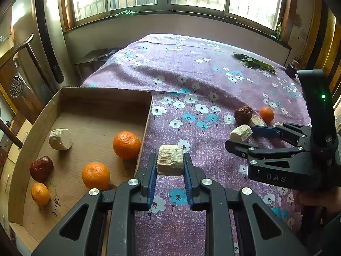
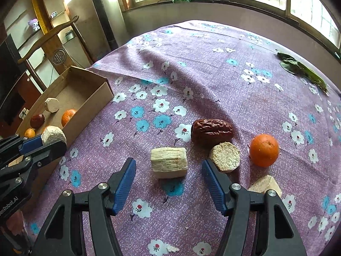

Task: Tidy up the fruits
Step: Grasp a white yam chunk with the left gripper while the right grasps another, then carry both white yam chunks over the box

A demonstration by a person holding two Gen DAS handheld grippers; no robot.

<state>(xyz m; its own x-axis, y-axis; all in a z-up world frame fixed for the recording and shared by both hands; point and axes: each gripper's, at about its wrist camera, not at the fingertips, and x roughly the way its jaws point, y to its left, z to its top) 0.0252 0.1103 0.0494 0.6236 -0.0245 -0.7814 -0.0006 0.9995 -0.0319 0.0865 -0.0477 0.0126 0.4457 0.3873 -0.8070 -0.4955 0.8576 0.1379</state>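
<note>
My left gripper (image 1: 170, 157) is shut on a pale fibrous cut piece (image 1: 170, 166), lifted over the purple flowered cloth just right of the cardboard box (image 1: 147, 117). The box holds three oranges (image 1: 126, 145), a dark red date (image 1: 41, 168) and another pale piece (image 1: 60, 138). My right gripper (image 2: 168, 162) stands open, its blue pads on either side of a pale piece (image 2: 169, 168) lying on the cloth, not touching it. Beyond it lie a date (image 2: 212, 131), a round pale chunk (image 2: 224, 156), an orange (image 2: 263, 150) and one more pale chunk (image 2: 265, 186).
The flowered cloth (image 2: 213, 74) covers a wide surface that reaches a window wall. Green leaves (image 2: 302, 70) lie at its far right. A wooden chair (image 2: 53, 42) and shelves stand behind the box on the left.
</note>
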